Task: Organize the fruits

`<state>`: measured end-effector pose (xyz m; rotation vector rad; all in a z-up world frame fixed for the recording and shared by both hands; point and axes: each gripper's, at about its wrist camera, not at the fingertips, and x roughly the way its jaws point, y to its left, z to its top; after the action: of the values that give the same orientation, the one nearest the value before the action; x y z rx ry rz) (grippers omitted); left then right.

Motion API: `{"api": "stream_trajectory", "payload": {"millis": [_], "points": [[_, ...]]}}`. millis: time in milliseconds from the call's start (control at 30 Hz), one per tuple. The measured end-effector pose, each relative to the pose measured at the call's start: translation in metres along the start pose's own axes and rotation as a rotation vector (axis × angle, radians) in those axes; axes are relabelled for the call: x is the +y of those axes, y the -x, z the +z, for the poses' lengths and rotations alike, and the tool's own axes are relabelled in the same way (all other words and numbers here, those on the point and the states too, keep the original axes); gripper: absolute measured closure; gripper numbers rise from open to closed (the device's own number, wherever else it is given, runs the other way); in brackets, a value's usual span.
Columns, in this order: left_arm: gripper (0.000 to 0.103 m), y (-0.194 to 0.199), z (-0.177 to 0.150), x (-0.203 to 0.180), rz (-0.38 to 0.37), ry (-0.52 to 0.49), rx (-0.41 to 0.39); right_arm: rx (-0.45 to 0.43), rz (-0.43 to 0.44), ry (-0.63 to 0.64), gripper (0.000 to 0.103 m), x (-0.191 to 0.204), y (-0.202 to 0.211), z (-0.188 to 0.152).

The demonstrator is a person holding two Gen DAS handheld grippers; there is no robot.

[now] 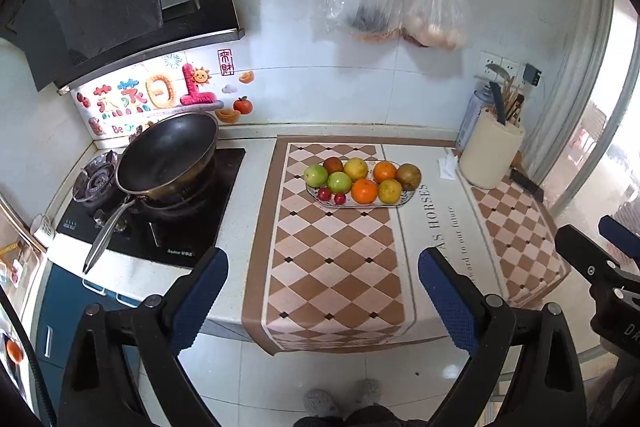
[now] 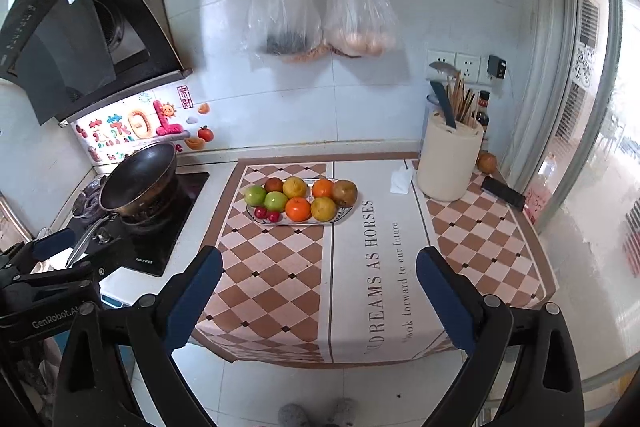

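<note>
An oval plate (image 1: pixel 404 201) heaped with fruit sits toward the back of the checkered mat (image 1: pixel 332 251) that covers the counter, and everything else is easiest placed from it. On the plate lie two green apples (image 1: pixel 339 181), two oranges (image 1: pixel 364 190), two yellow citrus fruits (image 1: pixel 390 191), a dark red fruit (image 1: pixel 333 165) at the rear, and two small red fruits (image 1: pixel 324 193) at the front edge; a brown pear (image 1: pixel 408 177) rests at the plate's right end. Left of the plate, a black wok (image 1: pixel 168 155) stands on the stove (image 1: pixel 192 227). Right of it, a cream utensil holder (image 1: pixel 490 157) stands upright, with a folded tissue (image 2: pixel 401 179) between the two. Above the plate, two plastic bags (image 2: pixel 320 11) hang on the wall. The left gripper (image 1: pixel 322 297) and right gripper (image 2: pixel 319 293) both hover well in front of the plate, near the counter's front edge, jaws spread wide and holding nothing.
</note>
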<state>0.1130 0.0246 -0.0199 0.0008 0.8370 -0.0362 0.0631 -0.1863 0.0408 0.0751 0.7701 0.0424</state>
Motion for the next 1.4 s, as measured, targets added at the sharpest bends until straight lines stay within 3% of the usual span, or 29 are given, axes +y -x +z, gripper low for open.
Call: {"api": "stream_trajectory", "payload": {"millis": [300,600,733,1400], "points": [[0.005,0.024,-0.006,-0.006,0.014,0.016,-0.037,-0.003,0.043,0.005,0.003,-0.006,0.019,-0.001],[0.005,0.01,0.0,-0.014,0.014,0.02,-0.023,0.005,0.048,0.008,0.003,-0.013,0.005,0.003],[0.001,-0.01,0.005,-0.016,0.032,0.016,-0.003,0.002,0.03,0.012,0.003,-0.017,-0.014,0.011],[0.001,-0.111,0.038,-0.022,0.096,0.013,0.087,0.096,-0.02,0.013,0.003,-0.029,-0.144,0.039]]}}
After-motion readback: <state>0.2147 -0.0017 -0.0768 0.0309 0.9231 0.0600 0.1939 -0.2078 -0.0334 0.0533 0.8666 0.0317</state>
